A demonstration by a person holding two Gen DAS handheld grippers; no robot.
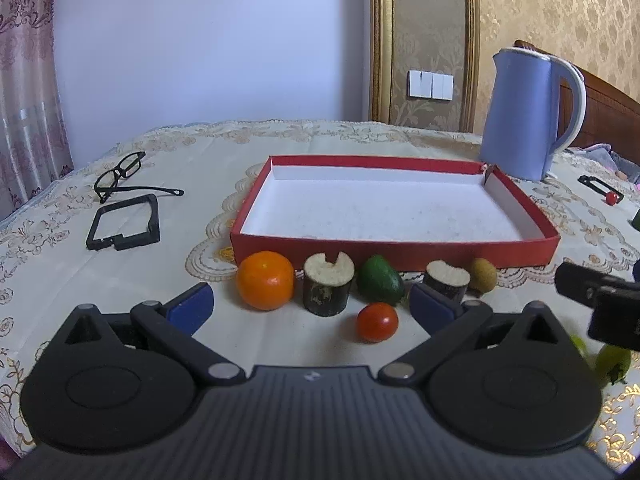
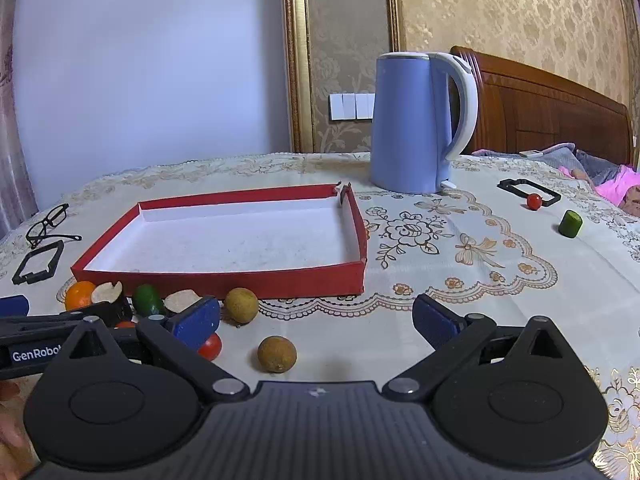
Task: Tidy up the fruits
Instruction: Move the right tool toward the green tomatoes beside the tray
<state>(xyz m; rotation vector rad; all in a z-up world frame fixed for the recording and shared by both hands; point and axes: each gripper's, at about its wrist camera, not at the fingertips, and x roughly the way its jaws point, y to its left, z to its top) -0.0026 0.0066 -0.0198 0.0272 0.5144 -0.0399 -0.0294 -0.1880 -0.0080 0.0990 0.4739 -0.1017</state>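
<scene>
Nothing had yet gone into the red box (image 1: 400,254); its white floor lay bare, so by my reading the sorting stood at its very first pick. Both tools hovered low over the tablecloth (image 2: 460,280) in front of the box. The left gripper (image 1: 310,306) had its blue fingers spread wide and held nothing, with the small tomato (image 1: 377,322) lying between them and a little ahead. The right gripper (image 2: 316,322) was likewise spread and held nothing, with a brown round fruit (image 2: 277,353) just ahead between its fingers.

The next move probably called for easing one gripper forward around its fruit, pinching gently because the fruit could roll, then lifting it over the near wall of the box.

Counted near the box front: one orange (image 1: 265,286), two cut stalk pieces (image 1: 328,290), one avocado (image 1: 380,285), one tomato, and two brown round fruits, the second (image 2: 241,305) lying nearer the box. Far to the right lay one small red ball (image 2: 533,201) and one green cut piece (image 2: 570,223). The left view also showed something yellow-green at its right edge, too blurred to name.

One blue kettle (image 2: 416,124), one pair of glasses (image 1: 120,174) and two black frames (image 1: 124,222) shared the table.
</scene>
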